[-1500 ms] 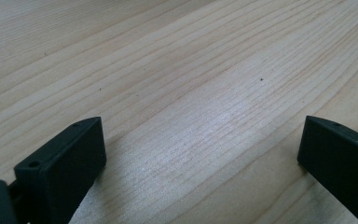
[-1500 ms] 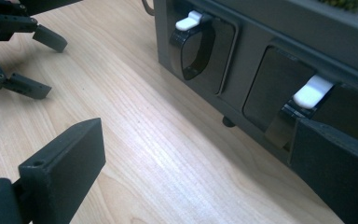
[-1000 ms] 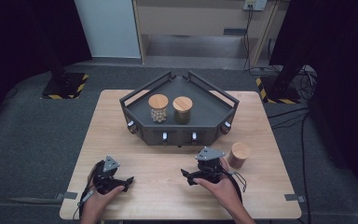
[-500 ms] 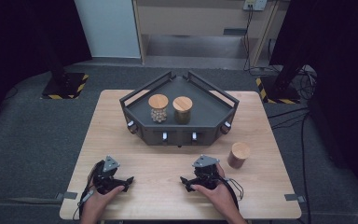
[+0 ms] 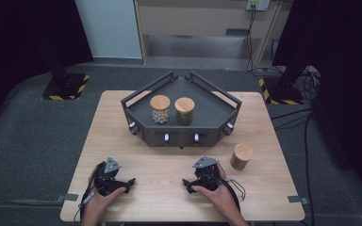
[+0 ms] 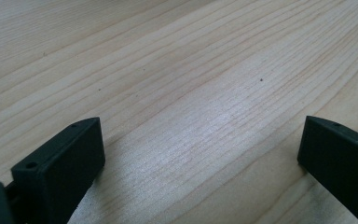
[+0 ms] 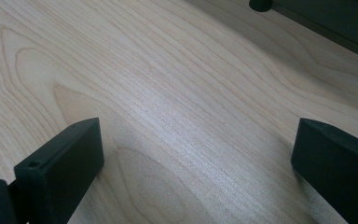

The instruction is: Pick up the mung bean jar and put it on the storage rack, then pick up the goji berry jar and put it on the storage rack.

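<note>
Two grippers rest low on the wooden table (image 5: 122,141), each in a hand near the front edge. The left gripper (image 5: 126,184) points right; its jaws stand wide open over bare wood (image 6: 200,135). Facing it, the right gripper (image 5: 187,185) points left and is open too, with nothing between the jaws (image 7: 198,135); they have just been opening a little further. A brown jar with a wooden lid (image 5: 241,156) stands upright on the table, just right of the right hand and apart from it.
A dark angular tray (image 5: 217,115) sits at the table's middle back and holds two wooden-lidded jars, one with pale balls (image 5: 160,109), one with dark contents (image 5: 185,110). The tray's front wall (image 7: 326,18) shows in the right gripper view. Cables trail from both grippers.
The right gripper has come down and back toward the front edge, slightly left, away from the brown jar. The left gripper has stayed put.
</note>
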The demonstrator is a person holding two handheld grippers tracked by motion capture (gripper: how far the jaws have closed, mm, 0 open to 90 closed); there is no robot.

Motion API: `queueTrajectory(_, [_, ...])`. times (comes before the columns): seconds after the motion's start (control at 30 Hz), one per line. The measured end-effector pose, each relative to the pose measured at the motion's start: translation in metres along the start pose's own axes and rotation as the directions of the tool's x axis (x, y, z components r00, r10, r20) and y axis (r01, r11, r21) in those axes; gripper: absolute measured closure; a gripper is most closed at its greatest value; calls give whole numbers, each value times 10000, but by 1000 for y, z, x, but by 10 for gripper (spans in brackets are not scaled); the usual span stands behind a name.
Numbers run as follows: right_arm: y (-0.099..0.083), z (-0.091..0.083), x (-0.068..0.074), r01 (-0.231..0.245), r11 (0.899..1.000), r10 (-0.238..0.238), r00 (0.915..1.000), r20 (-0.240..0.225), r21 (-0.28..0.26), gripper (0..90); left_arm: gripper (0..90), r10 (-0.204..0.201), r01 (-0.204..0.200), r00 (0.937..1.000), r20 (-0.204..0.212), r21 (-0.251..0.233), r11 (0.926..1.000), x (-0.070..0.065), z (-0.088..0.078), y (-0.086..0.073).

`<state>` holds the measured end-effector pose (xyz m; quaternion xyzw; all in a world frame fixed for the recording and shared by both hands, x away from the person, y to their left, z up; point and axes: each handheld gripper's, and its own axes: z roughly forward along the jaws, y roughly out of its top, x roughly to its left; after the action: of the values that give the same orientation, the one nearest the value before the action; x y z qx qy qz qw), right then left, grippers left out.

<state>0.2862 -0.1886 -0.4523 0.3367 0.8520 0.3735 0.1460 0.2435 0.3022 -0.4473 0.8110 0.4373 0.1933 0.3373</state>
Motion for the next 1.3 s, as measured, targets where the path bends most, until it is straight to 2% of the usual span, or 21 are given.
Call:
queueTrajectory(0.2, [0, 0, -1, -13, 10000, 13, 10000, -31, 4, 22, 0, -3, 3, 10000, 4, 1, 10000, 0, 0, 0])
queueTrajectory(0.33, [-1, -2, -3, -235, 9997, 234, 9997, -84, -103, 36, 0, -2, 2, 10000, 3, 3, 10000, 0, 0, 0])
queueTrajectory(0.47, [0, -7, -4, -192, 9996, 190, 9998, -95, -215, 38, 0, -2, 2, 10000, 7, 3, 10000, 0, 0, 0])
queueTrajectory(0.83, [10, -32, -11, -93, 9982, 87, 9999, -107, -593, 38, 0, -3, 3, 10000, 5, 3, 10000, 0, 0, 0])
queueTrajectory(1.3, [22, -59, -20, 184, 9976, -186, 9998, -19, -668, 39, 0, -2, 2, 10000, 4, 2, 10000, 0, 0, 0])
